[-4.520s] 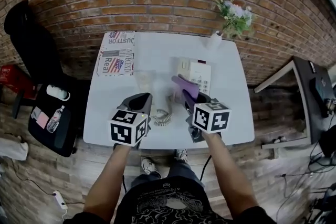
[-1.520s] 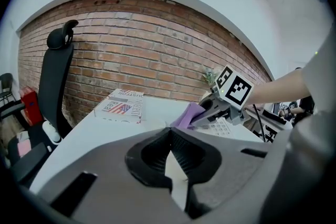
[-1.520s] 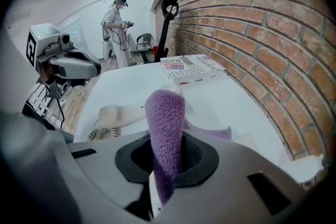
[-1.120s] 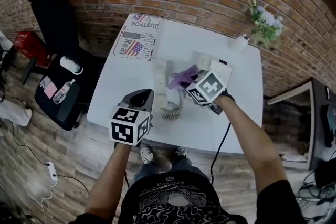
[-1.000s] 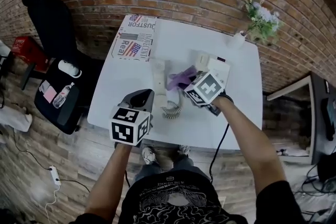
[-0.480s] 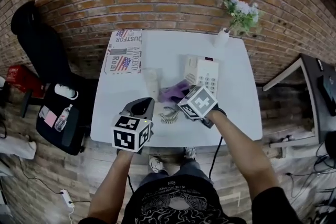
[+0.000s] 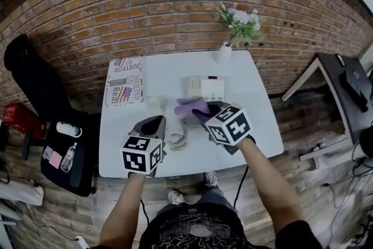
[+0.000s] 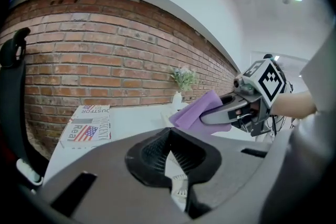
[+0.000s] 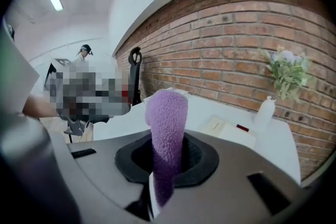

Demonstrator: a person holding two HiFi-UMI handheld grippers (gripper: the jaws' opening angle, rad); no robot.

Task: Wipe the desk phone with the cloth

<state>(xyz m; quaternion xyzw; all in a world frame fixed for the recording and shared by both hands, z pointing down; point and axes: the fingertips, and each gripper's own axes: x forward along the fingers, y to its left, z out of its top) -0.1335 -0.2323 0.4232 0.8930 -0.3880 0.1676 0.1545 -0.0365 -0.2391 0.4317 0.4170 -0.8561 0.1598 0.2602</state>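
The right tool point(image 7: 203, 114) is pinching the soft, limp cloth point(image 7: 187, 107), which is hanging just before the light desk phone point(image 7: 205, 88) on the tabletop point(image 7: 256, 125). The left tool point(image 7: 152, 125), pressed together and empty, is hovering nearby.

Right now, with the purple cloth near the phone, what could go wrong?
1. The curly cord lies loose beside the right tongs holding the cloth; they might snag it and tug the phone.
2. The flower vase stands close behind the phone; a hard push could slide the phone into it and tip it over.
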